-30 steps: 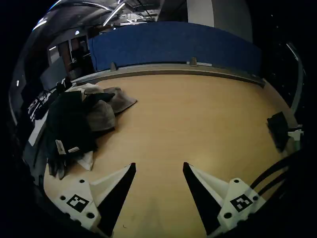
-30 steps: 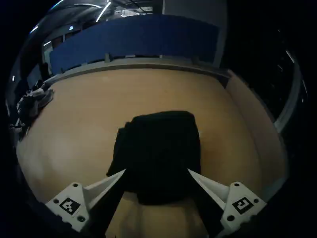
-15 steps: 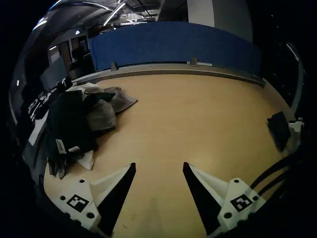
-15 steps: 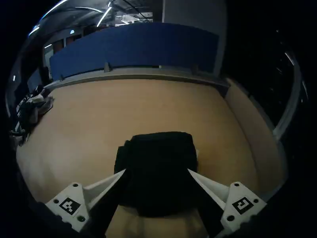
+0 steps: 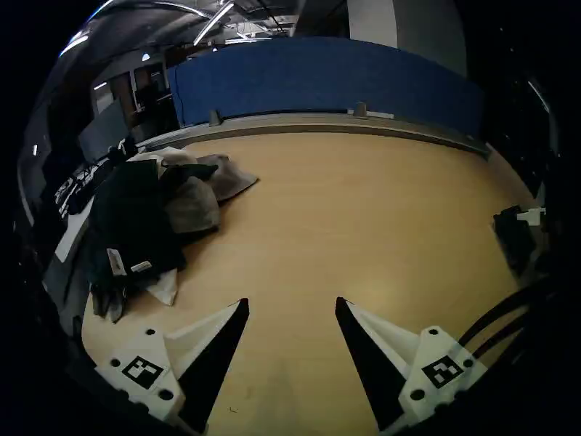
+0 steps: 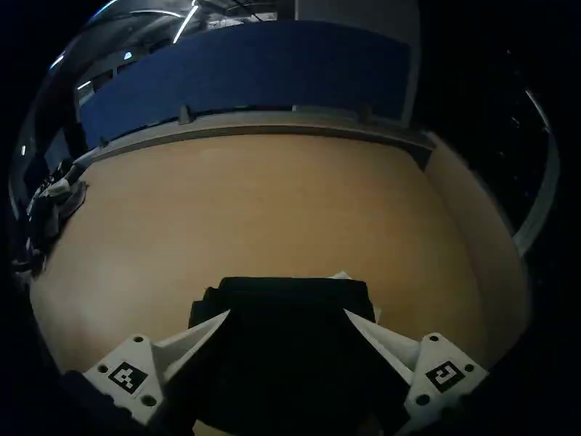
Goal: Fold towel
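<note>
Closer to the right hand-held gripper (image 6: 287,313) than a moment ago, the folded black towel (image 6: 283,349) now lies low in the right gripper view. Its near part reaches in between the two white fingers, where a second ago it sat well ahead of the tips. The fingers stand spread, one along each side of the towel, and whether they touch the cloth cannot be told. The towel lies flat on the wooden bench (image 6: 254,203), with a small pale corner peeking out at its far edge, just ahead of the right-hand finger.

Seen from the left hand-held gripper (image 5: 290,299), the same towel (image 5: 514,236) is a dark shape far off to the right side, near the bench edge. This hand-held gripper has barely shifted; its fingers are spread wide over bare bench (image 5: 348,211) and grip nothing.

Ahead and to its left sits a loose pile of dark, grey and pale cloths (image 5: 138,218). From the right hand-held gripper, that pile (image 6: 51,207) is far away to the left. Beyond both hand-held grippers, a blue partition (image 5: 327,73) runs along the far edge of the bench.
</note>
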The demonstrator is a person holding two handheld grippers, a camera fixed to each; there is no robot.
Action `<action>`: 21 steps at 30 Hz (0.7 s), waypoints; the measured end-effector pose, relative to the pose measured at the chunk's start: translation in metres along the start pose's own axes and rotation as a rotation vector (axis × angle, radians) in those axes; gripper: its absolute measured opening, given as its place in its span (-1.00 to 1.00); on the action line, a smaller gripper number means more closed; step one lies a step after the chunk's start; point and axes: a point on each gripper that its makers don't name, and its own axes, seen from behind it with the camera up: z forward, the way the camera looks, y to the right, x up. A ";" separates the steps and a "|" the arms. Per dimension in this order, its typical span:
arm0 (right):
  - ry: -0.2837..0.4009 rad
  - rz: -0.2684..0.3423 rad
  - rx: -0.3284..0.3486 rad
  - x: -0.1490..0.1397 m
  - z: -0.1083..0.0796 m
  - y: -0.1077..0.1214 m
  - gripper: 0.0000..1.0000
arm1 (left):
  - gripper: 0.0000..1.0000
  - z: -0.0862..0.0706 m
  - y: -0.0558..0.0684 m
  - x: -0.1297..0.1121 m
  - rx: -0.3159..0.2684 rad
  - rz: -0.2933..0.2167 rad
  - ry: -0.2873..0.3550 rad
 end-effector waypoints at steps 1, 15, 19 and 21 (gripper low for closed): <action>-0.003 -0.003 -0.001 -0.001 0.001 0.000 1.00 | 0.76 0.000 -0.001 0.000 0.001 -0.002 0.000; 0.064 0.012 0.003 0.010 -0.037 -0.011 1.00 | 0.76 0.001 -0.004 0.006 -0.001 -0.006 0.008; 0.087 0.015 -0.006 0.007 -0.058 -0.015 1.00 | 0.76 0.000 -0.003 0.007 -0.006 -0.009 0.012; 0.093 0.016 -0.009 0.005 -0.065 -0.016 1.00 | 0.76 0.000 -0.003 0.008 -0.008 -0.008 0.013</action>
